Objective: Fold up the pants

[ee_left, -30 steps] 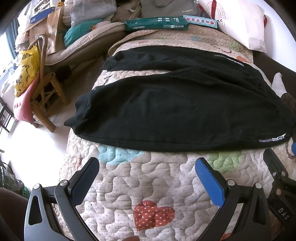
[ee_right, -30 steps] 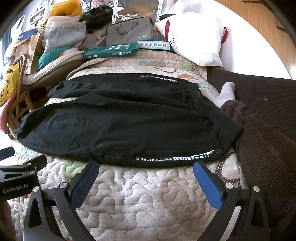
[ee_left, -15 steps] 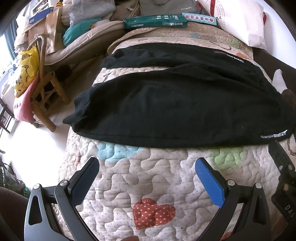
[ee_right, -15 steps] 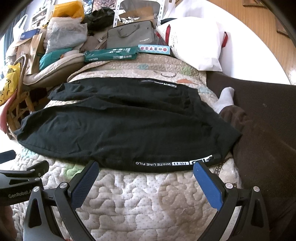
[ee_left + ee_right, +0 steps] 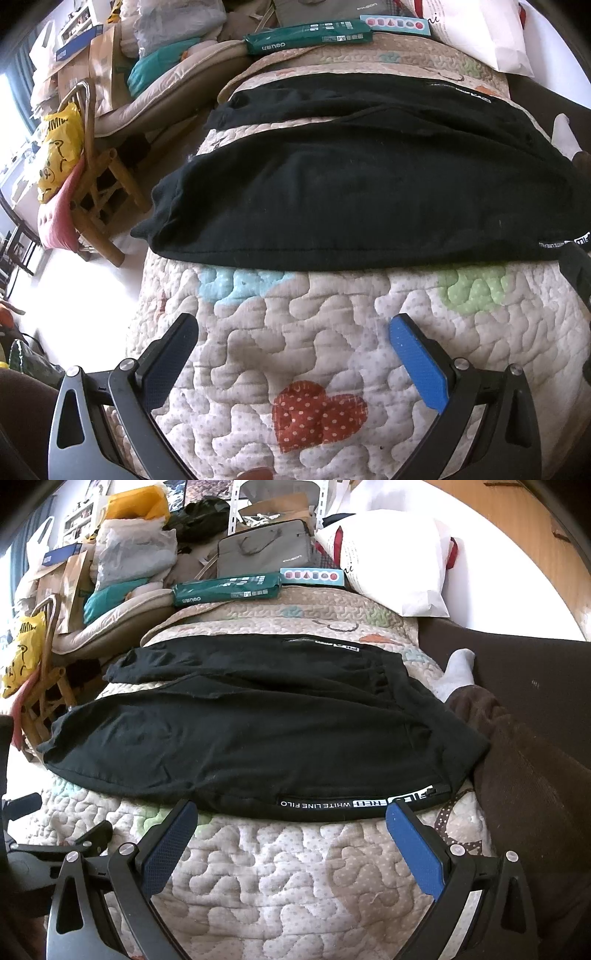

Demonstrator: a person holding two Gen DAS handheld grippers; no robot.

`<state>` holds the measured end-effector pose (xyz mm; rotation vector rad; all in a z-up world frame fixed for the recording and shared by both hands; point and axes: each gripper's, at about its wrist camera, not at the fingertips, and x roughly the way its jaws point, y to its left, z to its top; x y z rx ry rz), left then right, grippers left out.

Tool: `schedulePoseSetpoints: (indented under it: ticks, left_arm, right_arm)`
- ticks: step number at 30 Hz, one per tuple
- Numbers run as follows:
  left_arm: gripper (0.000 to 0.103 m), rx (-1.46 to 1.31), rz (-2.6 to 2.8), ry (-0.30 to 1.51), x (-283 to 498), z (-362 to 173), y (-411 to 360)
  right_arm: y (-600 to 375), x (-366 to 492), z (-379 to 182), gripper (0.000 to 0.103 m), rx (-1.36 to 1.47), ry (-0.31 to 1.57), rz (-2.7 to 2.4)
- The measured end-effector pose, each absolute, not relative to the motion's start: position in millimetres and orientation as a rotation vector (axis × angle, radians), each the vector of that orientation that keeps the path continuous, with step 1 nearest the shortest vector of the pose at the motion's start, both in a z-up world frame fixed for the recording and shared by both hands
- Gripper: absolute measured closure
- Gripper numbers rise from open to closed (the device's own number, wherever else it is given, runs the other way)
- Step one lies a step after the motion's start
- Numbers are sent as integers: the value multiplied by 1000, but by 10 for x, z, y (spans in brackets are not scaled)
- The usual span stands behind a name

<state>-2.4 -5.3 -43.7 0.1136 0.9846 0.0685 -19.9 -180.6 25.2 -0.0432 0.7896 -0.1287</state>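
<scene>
Black pants (image 5: 351,192) lie spread flat across a quilted bed cover (image 5: 295,332), legs pointing left, waistband at the right. They also show in the right wrist view (image 5: 258,731), with a white-lettered stripe (image 5: 354,803) along the near edge. My left gripper (image 5: 291,343) is open and empty, over the quilt a little short of the near leg's edge. My right gripper (image 5: 290,821) is open and empty, its fingertips level with the near hem by the stripe.
A green box (image 5: 227,589), a grey bag (image 5: 266,552) and a white pillow (image 5: 391,561) lie at the bed's far end. A wooden chair with a yellow bag (image 5: 61,151) stands left. A person's brown-trousered leg (image 5: 524,775) and white sock (image 5: 456,672) lie right.
Both grippers have moved slightly back and lower from the pants, and the pants look a little farther up in view. Both stay open; the pants have not moved.
</scene>
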Motion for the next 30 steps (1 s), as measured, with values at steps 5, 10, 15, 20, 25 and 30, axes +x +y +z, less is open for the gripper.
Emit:
schedulePoseSetpoints:
  ticks: [5, 10, 15, 20, 25, 30]
  left_arm:
    - [0, 51, 58, 1015, -23, -473, 21]
    - [0, -22, 36, 1057, -9, -506, 111]
    - [0, -23, 21, 1061, -13, -508, 126]
    - [0, -18, 13, 1058, -11, -500, 136]
    - [0, 27, 20, 1031, -39, -448, 87]
    - [0, 39, -11, 972, -89, -306, 8]
  right_arm:
    - [-1804, -199, 253, 0, -48, 787, -128]
    - [-1787, -210, 263, 0, -56, 781, -130]
    - [-1787, -208, 269, 0, -54, 781, -128]
    - [-1780, -215, 281, 0, -55, 779, -127]
    - [-1783, -215, 280, 0, -56, 779, -127]
    - [-1782, -219, 284, 0, -55, 778, -127]
